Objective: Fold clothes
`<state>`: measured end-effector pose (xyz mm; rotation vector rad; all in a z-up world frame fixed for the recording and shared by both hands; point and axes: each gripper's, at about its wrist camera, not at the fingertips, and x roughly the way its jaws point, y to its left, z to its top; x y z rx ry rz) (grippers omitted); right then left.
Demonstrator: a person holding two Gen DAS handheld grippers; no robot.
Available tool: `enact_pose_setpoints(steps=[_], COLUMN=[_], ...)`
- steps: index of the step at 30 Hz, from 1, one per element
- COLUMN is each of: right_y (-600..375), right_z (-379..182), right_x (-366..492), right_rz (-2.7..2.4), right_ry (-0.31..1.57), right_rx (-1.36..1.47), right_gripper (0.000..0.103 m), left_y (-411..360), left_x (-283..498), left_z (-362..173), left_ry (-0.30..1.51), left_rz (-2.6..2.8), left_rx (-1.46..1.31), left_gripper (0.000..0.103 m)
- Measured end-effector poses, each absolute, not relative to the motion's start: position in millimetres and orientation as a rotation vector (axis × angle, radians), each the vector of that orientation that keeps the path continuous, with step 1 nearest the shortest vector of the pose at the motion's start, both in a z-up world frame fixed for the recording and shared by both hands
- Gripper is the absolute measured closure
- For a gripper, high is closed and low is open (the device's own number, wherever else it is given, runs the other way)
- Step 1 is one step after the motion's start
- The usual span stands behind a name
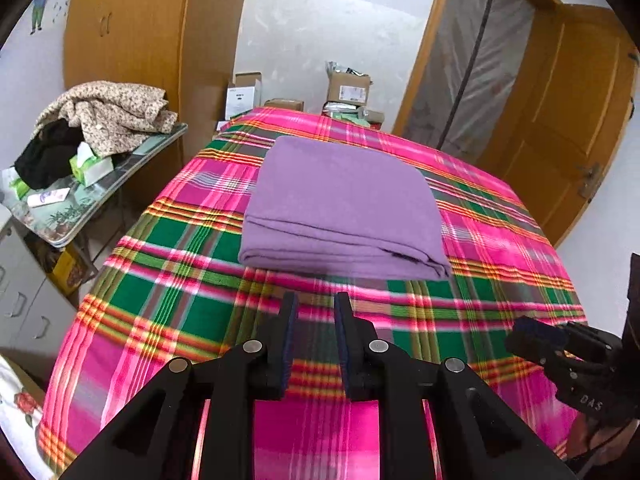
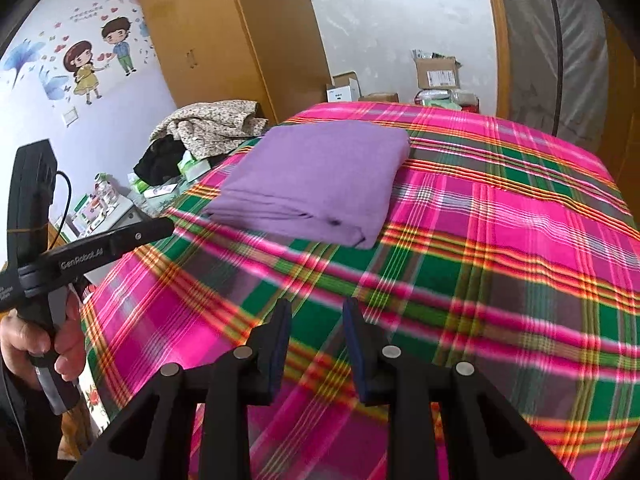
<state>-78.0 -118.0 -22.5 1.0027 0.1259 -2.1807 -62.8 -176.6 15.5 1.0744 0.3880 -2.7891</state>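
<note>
**Both claws empty, purple garment already folded on bed**

Left gripper (image 1: 316, 300): jaws parted by a narrow gap, nothing between the pads, only plaid sheet showing through. Right gripper (image 2: 316, 306): gap a bit wider, also empty. Both hang over the near part of the bed, pointing down and forward, clear of the cloth.

Purple folded garment (image 1: 344, 208) lies flat on the plaid bedsheet (image 1: 168, 292), toward the far middle of the bed, well apart from both claws. It sits as a neat rectangle; stacked layer edges show along the near side, and a small loose tuck shows near the near right corner (image 2: 340, 222). Fold looks done, or close to it.

Handling, judged: soft knit-like fabric, light, limp, no stiffness. It will sag and the layers will slide apart if lifted by one point. Not fragile, not slippery on the sheet. Best hold is the near edge, one claw near each corner, pinching all layers together; thin jaws must go under the bottom layer or they grab only the top ply.

Far left, a side table (image 1: 120, 184) carries a heap of unfolded clothes (image 1: 108, 110), likely next in line.
</note>
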Motion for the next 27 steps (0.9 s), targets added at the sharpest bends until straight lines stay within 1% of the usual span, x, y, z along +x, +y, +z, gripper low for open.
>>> enact_pose_setpoints(steps=[3,9,11,16,19,27], right_y=[-112.9,-106.7,-104.7,-99.5,-96.7,-96.2], right_z=[-18.9,-14.7,-14.0,-13.9,-14.3,-12.4], right_x=[-61.9,-39.1,-32.6,-21.6,-17.2,-11.5], right_rz=[-2.193,-2.205,-2.208,-2.213,-2.215,-2.213], right_ry=[0.117,0.105,0.098,0.079,0.068,0.057], right_rx=[0.986,0.968,0.962,0.958,0.960,0.958], right_gripper=[0.076,0.075,0.075,0.075,0.075,0.075], left_y=[-169.5,-153.0,-149.2,-145.3,-143.6,-139.1], left_x=[-50.2,-24.1,-16.1,-1.2,2.4,11.1], left_z=[18.5,21.6,21.8,22.3,23.2,24.9], left_ry=[0.375,0.333,0.322,0.310,0.271,0.286], left_rz=[-2.791,-2.797,-2.801,-2.802,-2.772,-2.796], left_rx=[1.063,1.021,0.996,0.952,0.958,0.980], left_gripper=[0.079,0.079,0.073,0.067,0.061,0.061])
